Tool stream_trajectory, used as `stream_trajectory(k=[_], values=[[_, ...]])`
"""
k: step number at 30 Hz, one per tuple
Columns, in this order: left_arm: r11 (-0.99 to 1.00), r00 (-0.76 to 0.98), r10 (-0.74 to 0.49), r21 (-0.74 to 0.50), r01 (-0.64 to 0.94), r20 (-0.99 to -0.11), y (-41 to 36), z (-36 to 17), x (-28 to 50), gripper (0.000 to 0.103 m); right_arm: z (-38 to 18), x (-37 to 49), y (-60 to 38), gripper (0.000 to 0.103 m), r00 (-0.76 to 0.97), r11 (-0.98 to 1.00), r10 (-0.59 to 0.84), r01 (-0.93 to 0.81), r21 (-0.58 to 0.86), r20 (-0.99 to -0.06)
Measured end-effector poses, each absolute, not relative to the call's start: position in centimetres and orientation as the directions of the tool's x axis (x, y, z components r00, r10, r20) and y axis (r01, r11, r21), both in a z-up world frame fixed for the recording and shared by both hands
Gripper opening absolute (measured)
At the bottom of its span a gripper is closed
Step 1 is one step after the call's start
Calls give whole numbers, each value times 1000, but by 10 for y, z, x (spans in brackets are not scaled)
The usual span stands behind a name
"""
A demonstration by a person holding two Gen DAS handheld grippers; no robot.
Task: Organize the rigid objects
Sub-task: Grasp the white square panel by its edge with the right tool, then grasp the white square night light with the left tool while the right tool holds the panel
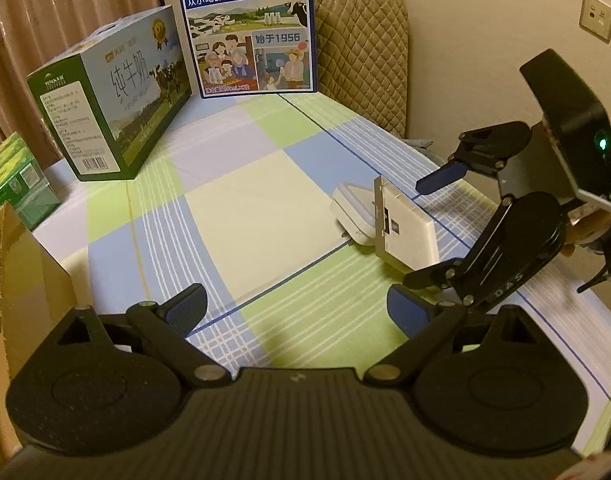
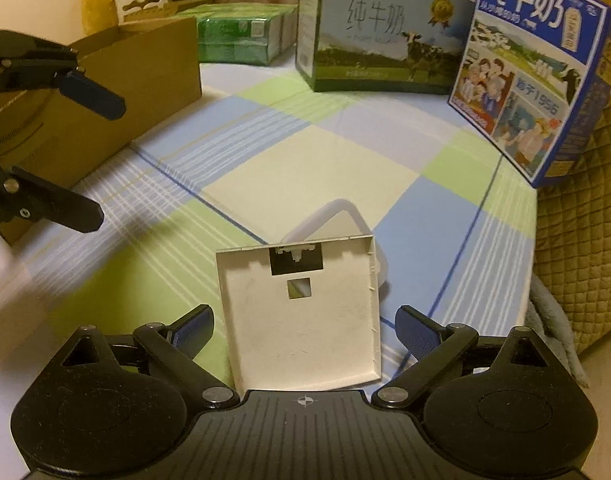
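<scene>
Clearly the right gripper (image 2: 303, 330) is nearer: its wide-open jaws straddle the flat cream square plastic plate (image 2: 301, 320), which leans on a white rounded plastic case (image 2: 337, 216). Left of that plate, the left gripper (image 1: 295, 310) hovers wide, empty.

In the right wrist view, a square plate (image 2: 301, 316) is found at lower centre on the checked cloth (image 2: 305, 168), between the spread fingers of the right gripper (image 2: 305, 334), its far edge resting on a rounded case (image 2: 337, 216) just behind it. Along the top of the frame a cardboard box (image 2: 145, 72), a wrapped pack (image 2: 241, 32) and two milk cartons (image 2: 377, 36) (image 2: 533, 72) are ranged from left to right. The left gripper (image 2: 105, 152) is seen at the left edge, in front of the cardboard box
</scene>
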State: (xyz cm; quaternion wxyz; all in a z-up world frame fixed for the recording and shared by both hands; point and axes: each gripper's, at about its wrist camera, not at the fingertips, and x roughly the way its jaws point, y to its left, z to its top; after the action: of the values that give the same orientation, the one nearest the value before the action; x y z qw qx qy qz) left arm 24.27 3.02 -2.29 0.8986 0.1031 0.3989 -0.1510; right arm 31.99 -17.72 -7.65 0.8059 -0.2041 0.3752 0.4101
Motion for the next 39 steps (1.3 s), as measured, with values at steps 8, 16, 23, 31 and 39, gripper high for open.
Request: stream_trajectory(k=[8,16,23,31,39], values=[[932,635,-197,60,359,-747,29,-25,245,95,-85,326,-175,94,357,569,520,-822,3,-776],[935,632,-196,52,351,-750,27,-27,246,95,-83,317,-178,84,344,565,527,-825,18,-777],[938,630,-196,43,343,-752,22,-28,248,95,-77,313,-197,84,403,638,489,-770,2,-773],[953,642,-193,14,302,-742,25,-30,254,95,-86,347,-208,84,504,767,292,-631,-116,-812],[962,650,-200,-20,273,-733,23,-34,264,95,-90,357,-188,84,497,767,273,-629,-125,-824]])
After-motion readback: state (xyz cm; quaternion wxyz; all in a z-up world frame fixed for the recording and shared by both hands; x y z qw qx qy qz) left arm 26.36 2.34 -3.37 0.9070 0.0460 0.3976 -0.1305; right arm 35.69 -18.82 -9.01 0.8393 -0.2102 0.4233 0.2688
